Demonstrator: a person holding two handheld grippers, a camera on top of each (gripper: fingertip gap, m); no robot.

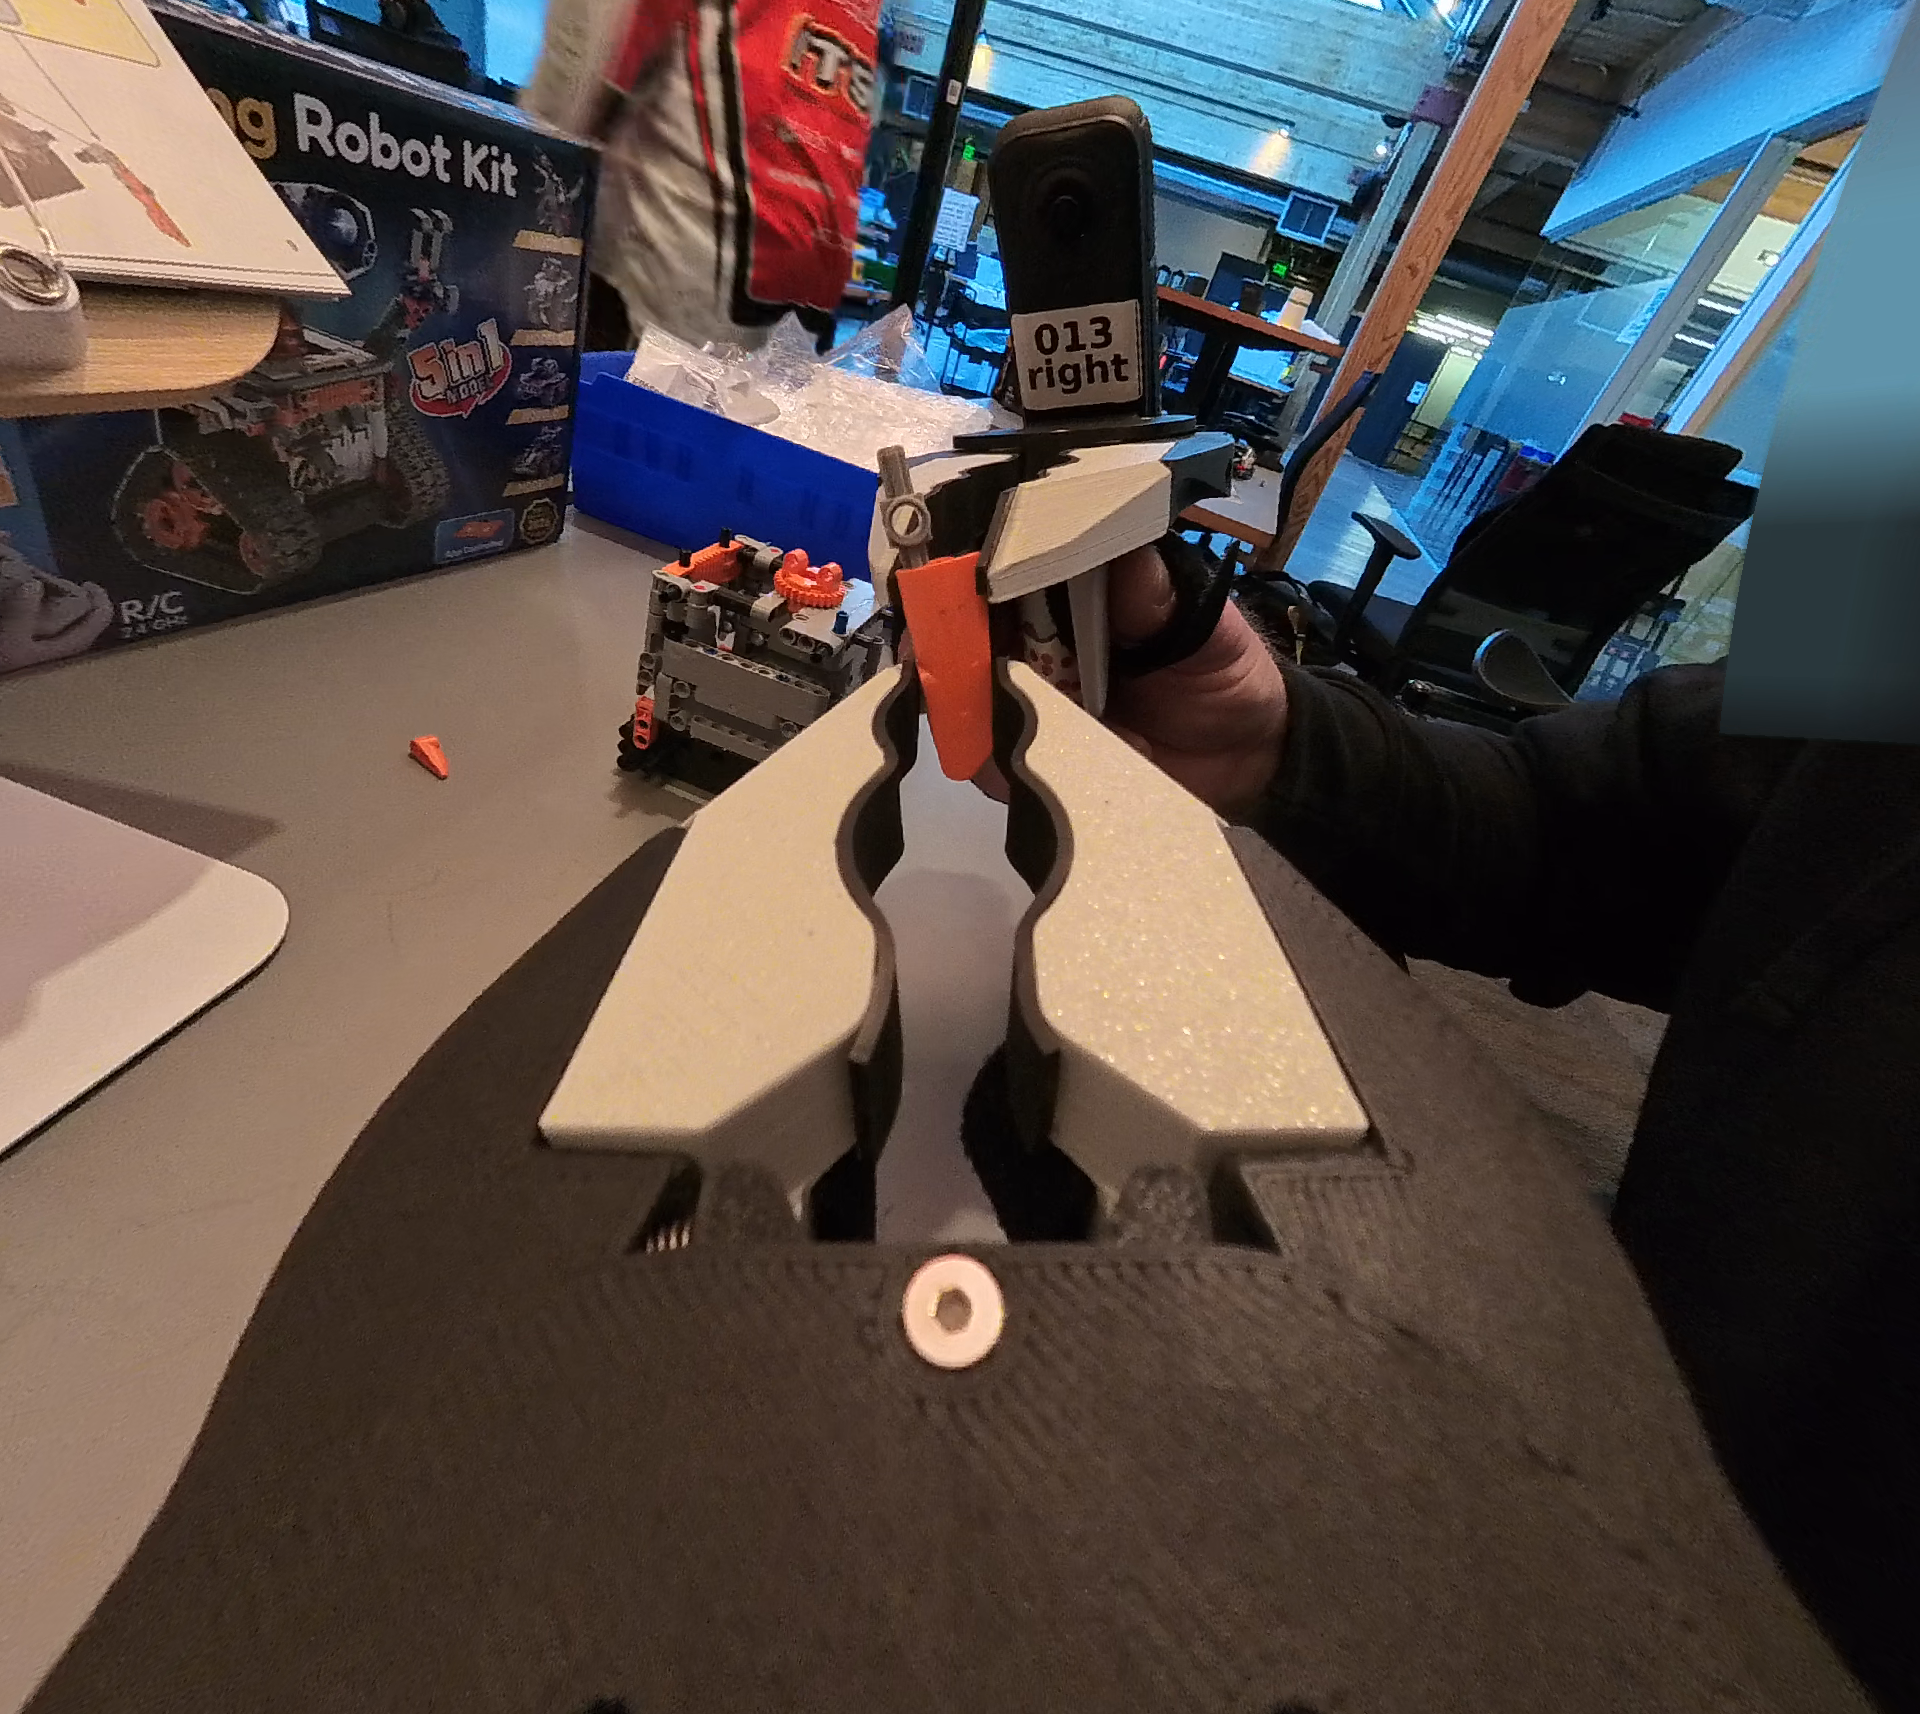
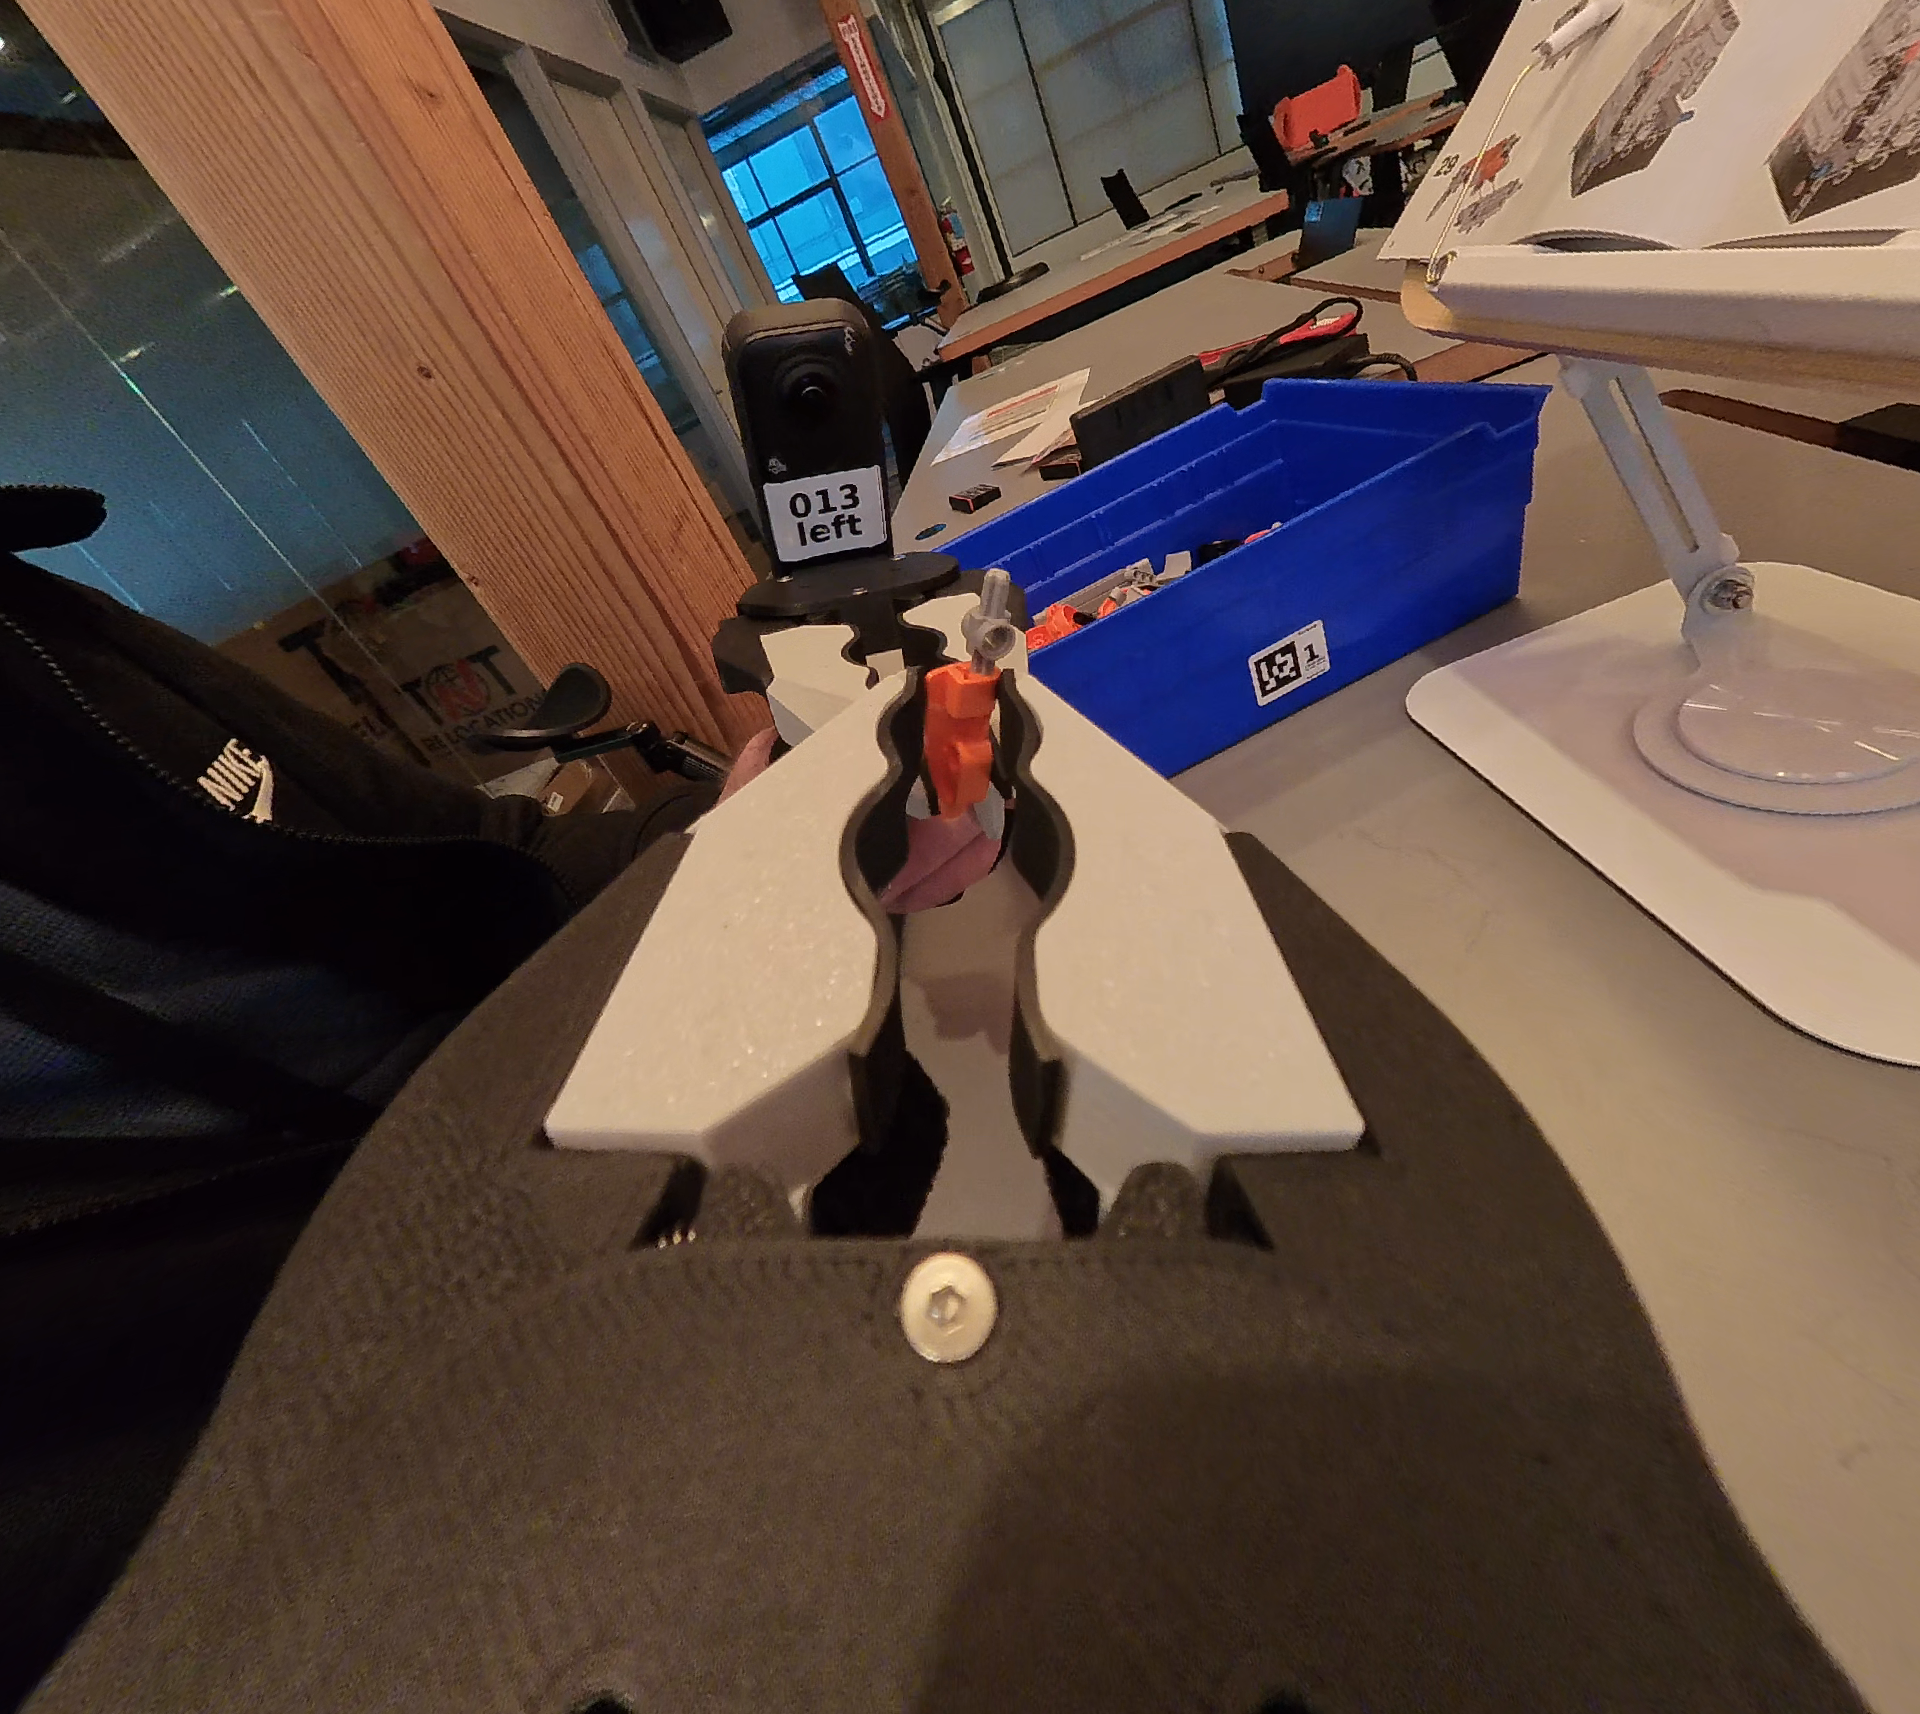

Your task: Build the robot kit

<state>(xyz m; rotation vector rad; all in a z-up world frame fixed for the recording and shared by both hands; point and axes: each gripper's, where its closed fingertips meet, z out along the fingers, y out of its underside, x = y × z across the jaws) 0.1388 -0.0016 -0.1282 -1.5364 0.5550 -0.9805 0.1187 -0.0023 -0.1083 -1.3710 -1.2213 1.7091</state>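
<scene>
At frame centre my left gripper point(image 1: 954, 708) clamps the lower end of an orange wedge piece point(image 1: 948, 667), its long axis near upright, narrow end down. My right gripper point(image 2: 961, 734) pinches the same orange piece from the other side; a grey pin point(image 1: 908, 513) sticks up from it. The half-built brick model point(image 1: 748, 636) sits behind on the grey table point(image 1: 416, 885).

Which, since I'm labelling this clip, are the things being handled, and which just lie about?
Handled: orange piece, grey pin, pinched between left gripper and right gripper.
Lying about: half-built model, loose orange part, blue bin, kit box, instruction booklet.
</scene>
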